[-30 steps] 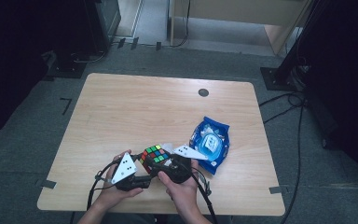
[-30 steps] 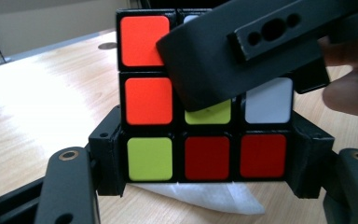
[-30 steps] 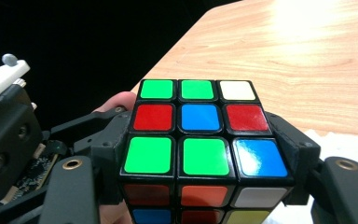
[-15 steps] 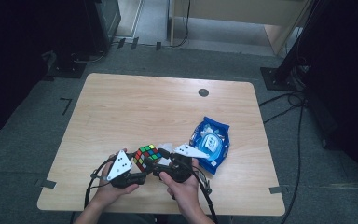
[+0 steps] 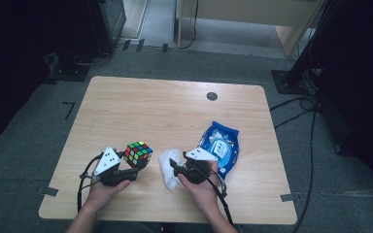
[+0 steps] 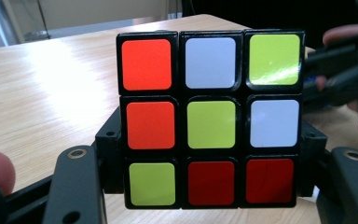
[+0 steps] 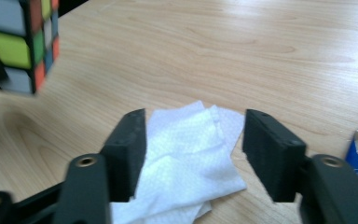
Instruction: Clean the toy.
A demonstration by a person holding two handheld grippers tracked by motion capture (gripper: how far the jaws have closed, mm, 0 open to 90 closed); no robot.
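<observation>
Since the earlier frames the two hands have drawn apart: the left gripper (image 5: 132, 171) has carried the puzzle cube (image 5: 137, 154) off to the left, and the right gripper (image 5: 173, 166) has dropped toward the white wipe (image 5: 167, 167), its jaws just having been closing, with nothing pinched between them yet. The cube is clamped between the left jaws, held above the near left part of the table (image 5: 175, 111); in the left gripper view its face (image 6: 209, 119) sits squarely between the black jaws, which press on its lower sides. In the right gripper view the jaws stand spread with the crumpled wipe (image 7: 186, 158) lying flat on the wood directly below and ahead of them, its longer side running away from the camera. The right hand is clearly the nearer one to it. The blue wipes packet (image 5: 219, 145) lies just right of that hand.
</observation>
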